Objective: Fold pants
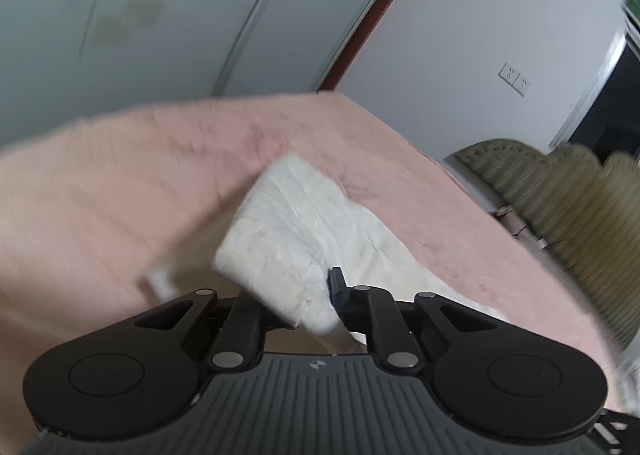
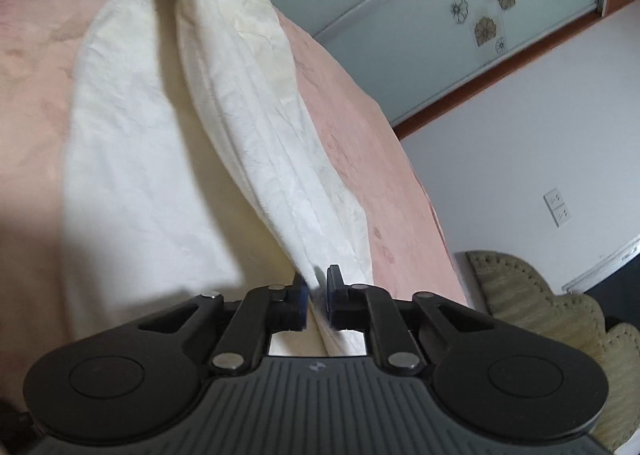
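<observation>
On the pink bed cover (image 2: 380, 175) lie the cream pants (image 2: 132, 159). Both grippers are clamped on one raised fold: the right gripper (image 2: 317, 297) near, the left gripper (image 1: 316, 307) at its far end.

One pair of cream-white crinkled fabric pants (image 2: 132, 159) fills the centre; two black two-finger grippers (image 2: 317, 297) (image 1: 316, 307), one double white wall socket (image 2: 557, 207) at right.

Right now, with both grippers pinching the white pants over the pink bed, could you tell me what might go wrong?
1. The right gripper pinches only a thin edge of the pants; it could slip out.
2. The left gripper holds a bunched, layered end, so a layer may drop.
3. The lifted stretch sags between the grippers and may crease against the bed.
</observation>
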Tool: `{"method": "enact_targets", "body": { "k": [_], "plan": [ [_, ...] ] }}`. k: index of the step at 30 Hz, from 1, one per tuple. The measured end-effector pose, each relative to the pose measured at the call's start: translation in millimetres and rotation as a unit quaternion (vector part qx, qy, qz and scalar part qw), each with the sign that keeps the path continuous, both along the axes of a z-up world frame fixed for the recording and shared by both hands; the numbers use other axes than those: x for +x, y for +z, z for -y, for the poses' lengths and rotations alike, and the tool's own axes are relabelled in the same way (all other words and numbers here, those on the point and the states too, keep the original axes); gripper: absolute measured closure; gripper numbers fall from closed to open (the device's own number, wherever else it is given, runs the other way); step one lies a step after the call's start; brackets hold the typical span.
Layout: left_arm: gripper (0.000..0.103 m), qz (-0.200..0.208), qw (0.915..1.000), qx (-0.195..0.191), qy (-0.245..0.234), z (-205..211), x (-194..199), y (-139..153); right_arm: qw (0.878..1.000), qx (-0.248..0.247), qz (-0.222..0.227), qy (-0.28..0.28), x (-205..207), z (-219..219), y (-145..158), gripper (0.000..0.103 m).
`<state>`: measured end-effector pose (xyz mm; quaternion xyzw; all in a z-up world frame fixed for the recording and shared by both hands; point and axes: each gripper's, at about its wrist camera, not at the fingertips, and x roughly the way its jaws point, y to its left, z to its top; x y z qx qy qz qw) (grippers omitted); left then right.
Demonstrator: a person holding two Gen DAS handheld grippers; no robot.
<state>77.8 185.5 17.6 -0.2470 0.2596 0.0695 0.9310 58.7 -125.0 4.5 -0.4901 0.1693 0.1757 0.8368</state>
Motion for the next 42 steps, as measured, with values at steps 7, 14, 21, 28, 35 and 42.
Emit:
{"method": "enact_targets", "body": {
  "k": [7,14,21,28,35,42],
  "plan": [
    [0.085,-0.044,0.9982,0.037,-0.019,-10,7,-4,0.999,0.024,-0.037,0.026,-34,-11,0,0.096],
    [0.080,-0.038,0.9962,0.077,-0.014,-2,6,-7,0.995,0.046,-0.075,0.038,-48,-27,-3,0.096],
    [0.069,-0.049,0.9949,0.088,-0.006,0,8,-4,0.991,0.088,-0.092,0.033,-72,-25,-9,0.096],
    [0.029,-0.058,0.9879,0.134,0.054,-2,-7,15,0.992,0.085,-0.089,0.017,-69,-28,-16,0.095],
    [0.024,-0.013,0.9777,0.190,0.090,20,-26,44,0.977,0.150,-0.150,0.020,-82,7,12,0.085],
    [0.018,-0.007,0.9665,0.210,-0.148,125,-4,36,0.919,0.340,-0.120,-0.159,-73,117,45,0.079]
  ]
}}
